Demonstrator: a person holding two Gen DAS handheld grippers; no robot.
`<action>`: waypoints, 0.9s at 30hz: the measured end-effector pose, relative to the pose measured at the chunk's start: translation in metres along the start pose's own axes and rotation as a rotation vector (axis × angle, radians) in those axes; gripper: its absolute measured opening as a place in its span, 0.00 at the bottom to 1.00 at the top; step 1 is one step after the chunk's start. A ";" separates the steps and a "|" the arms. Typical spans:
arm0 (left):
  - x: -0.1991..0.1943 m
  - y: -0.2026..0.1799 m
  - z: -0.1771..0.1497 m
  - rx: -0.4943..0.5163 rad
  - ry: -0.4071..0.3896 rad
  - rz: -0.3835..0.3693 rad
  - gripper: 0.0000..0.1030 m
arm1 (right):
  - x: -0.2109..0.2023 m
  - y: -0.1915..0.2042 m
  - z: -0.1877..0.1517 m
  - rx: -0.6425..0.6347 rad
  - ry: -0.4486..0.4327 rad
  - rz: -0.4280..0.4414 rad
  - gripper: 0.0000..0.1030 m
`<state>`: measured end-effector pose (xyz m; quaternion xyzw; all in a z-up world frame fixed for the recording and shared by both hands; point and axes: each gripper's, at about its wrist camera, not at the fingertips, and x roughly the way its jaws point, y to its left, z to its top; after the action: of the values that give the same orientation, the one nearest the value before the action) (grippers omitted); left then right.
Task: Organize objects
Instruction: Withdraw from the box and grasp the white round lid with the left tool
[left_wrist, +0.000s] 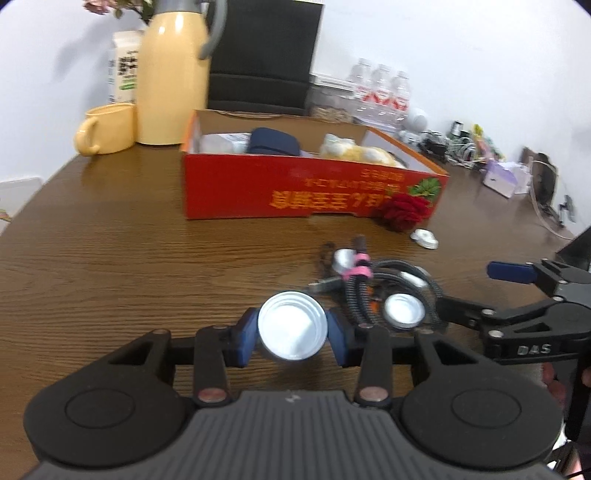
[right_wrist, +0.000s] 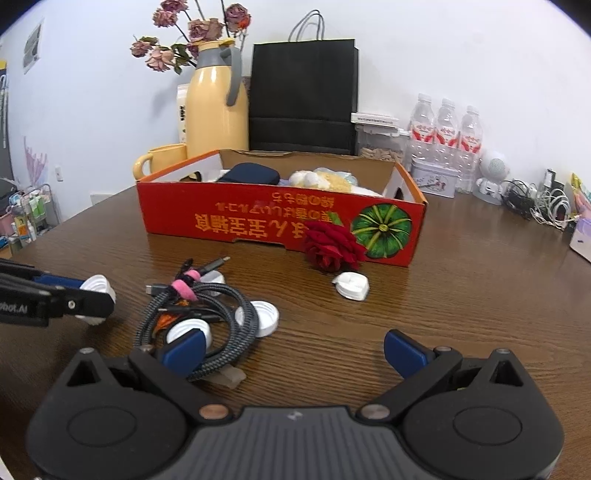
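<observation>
Wood-grain worktop (right_wrist: 406, 332) is carrying a red box (right_wrist: 258, 221) already holding some items. Left claw (left_wrist: 291, 334) is gripping a white cap (left_wrist: 291, 328); right claw (right_wrist: 295, 354) is hanging open. Cable bundle (right_wrist: 221, 314), other caps and rose (right_wrist: 332, 247) are waiting outside.

A white ribbed bottle cap (left_wrist: 291, 328) sits pinched between the left tongs' (left_wrist: 291, 332) blue pads, hollow side toward the camera. Just right of them lies a coiled braided cable (right_wrist: 221, 314) with more white caps (right_wrist: 264, 317); beyond stands the red box (right_wrist: 258, 221).
</observation>
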<state>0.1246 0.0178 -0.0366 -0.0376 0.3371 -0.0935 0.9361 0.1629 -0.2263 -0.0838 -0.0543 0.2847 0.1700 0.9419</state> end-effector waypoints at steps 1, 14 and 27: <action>-0.002 0.002 0.001 0.000 -0.004 0.017 0.39 | 0.000 0.002 0.001 -0.004 -0.003 0.011 1.00; -0.022 0.034 -0.003 -0.044 -0.039 0.099 0.39 | 0.025 0.054 0.012 -0.174 0.068 0.128 1.00; -0.023 0.040 -0.006 -0.057 -0.045 0.074 0.39 | 0.027 0.052 0.013 -0.200 0.060 0.157 0.87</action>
<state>0.1097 0.0616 -0.0325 -0.0539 0.3195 -0.0483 0.9448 0.1726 -0.1671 -0.0882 -0.1305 0.2979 0.2689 0.9066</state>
